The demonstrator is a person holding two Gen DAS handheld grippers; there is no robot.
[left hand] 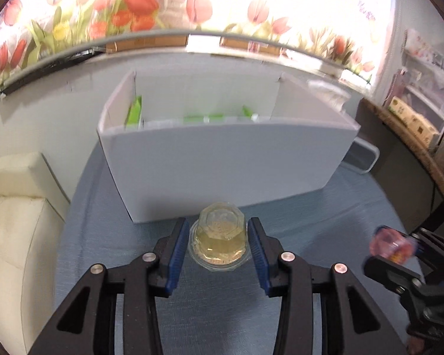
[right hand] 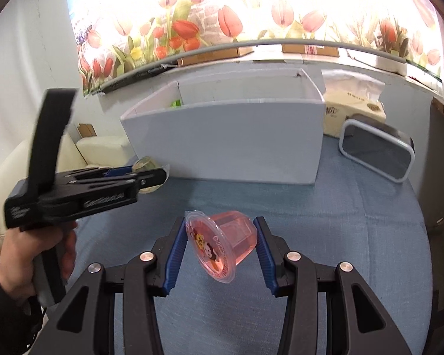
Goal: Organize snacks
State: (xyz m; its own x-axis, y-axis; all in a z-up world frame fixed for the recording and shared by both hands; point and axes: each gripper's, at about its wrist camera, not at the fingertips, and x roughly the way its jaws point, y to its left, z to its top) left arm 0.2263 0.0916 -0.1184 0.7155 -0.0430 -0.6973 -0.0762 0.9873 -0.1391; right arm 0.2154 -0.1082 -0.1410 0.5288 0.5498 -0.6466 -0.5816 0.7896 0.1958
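**A:** Nearest the left wrist camera, what sits between the blue pads?

**B:** The left gripper (left hand: 219,247) is clamped on a pale yellow, clear plastic jelly cup (left hand: 220,236), held with its faceted base uppermost and its wide rim toward the lens.

**A:** And the other claw?

**B:** The right gripper (right hand: 219,247) pinches a pink, clear plastic jelly cup (right hand: 222,244), lying on its side, with the cartoon-printed lid facing eight o'clock. In the left view it shows blurred at four o'clock.

**A:** Beneath them?

**B:** A blue cloth-covered table (right hand: 325,236). A hand (right hand: 20,254) grips the left tool's handle at nine o'clock in the right view.

**A:** Further off?

**B:** At twelve o'clock stands an open white cardboard box (left hand: 222,162) with green packets (left hand: 134,114) inside. At two o'clock of the right view, a white-rimmed dark rectangular container (right hand: 376,153) leans beside a cream tissue pack (right hand: 352,103).
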